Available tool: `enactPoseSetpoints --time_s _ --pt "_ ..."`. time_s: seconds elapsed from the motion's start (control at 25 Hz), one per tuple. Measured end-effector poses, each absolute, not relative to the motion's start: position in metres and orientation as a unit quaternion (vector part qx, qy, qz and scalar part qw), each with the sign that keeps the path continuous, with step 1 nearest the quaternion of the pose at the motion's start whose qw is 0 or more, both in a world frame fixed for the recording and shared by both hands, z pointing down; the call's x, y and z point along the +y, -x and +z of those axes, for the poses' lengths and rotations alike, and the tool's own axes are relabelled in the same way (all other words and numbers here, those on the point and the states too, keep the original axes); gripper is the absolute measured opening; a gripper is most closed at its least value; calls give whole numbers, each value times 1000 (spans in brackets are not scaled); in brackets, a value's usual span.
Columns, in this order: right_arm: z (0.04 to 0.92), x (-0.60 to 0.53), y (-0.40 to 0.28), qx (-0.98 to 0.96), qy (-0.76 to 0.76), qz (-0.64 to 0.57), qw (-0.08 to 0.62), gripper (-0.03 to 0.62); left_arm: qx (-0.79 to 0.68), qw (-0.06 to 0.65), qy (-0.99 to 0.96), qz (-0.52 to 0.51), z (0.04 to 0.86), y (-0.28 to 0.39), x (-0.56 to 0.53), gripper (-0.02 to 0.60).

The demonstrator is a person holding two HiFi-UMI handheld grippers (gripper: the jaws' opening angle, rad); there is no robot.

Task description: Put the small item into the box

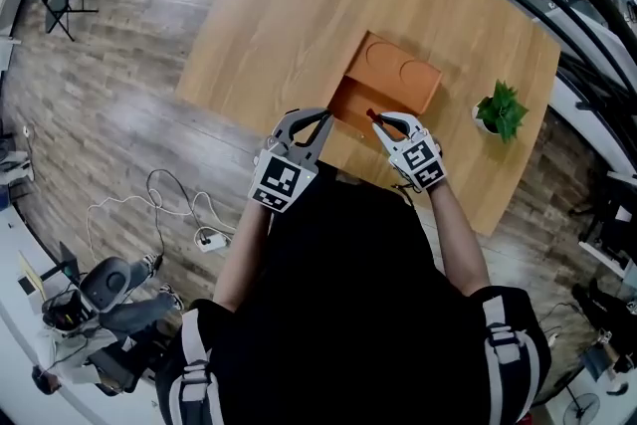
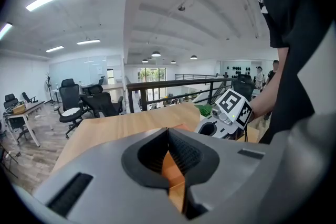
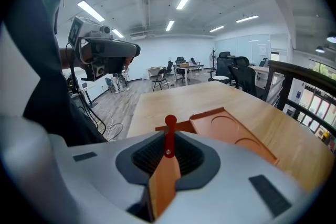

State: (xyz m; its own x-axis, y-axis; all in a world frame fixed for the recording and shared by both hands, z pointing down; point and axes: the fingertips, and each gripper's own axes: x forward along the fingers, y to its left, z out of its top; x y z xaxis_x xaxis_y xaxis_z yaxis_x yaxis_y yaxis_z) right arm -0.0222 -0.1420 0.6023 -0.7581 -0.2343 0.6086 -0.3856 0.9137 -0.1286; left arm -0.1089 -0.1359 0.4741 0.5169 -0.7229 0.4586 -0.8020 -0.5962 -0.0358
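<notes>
- Person [image 1: 358,314] in black fills the lower half of the head view, with both forearms reaching out to the near edge of the table [image 1: 299,5].
- Left gripper [image 1: 324,114] sits just off the box's [image 1: 393,80] near left corner. Its own view shows the jaw tips meeting with nothing clamped, and only orange seen through the gap behind them.
- Right gripper [image 1: 376,117] is closed on the item [image 1: 372,115], a slim red piece with a round head. From above it is only a red speck over the box's near, lower part.
- Right gripper view shows the hold plainly: the item [image 3: 170,122] stands upright between the pads, with its head poking above the jaws.
- Right gripper view also shows the box [image 3: 231,131] as a flat orange panel with two round hollows, lying just beyond the item. The head view shows those same two hollows on the box's far, raised part.
- Only the head view gives the whole layout. The box sits mid-table, a small plant [image 1: 501,111] stands well to its right near the table edge, and cables [image 1: 169,204] lie on the wood floor to the left.
- Left gripper view catches the right gripper's marker cube at its right side, which the right gripper's own view cannot show.
- Likewise, the right gripper view has the left gripper high at its left, side-on.
- Office chairs [image 2: 71,99] and a dark railing [image 2: 173,84] beyond the table appear clearly only in the gripper views.
</notes>
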Motion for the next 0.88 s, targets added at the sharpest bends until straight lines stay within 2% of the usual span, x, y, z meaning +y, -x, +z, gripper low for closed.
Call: enactPoseSetpoints --time_s 0.88 --pt "673 -150 42 -879 -238 173 374 69 -358 86 -903 224 489 145 -159 23"
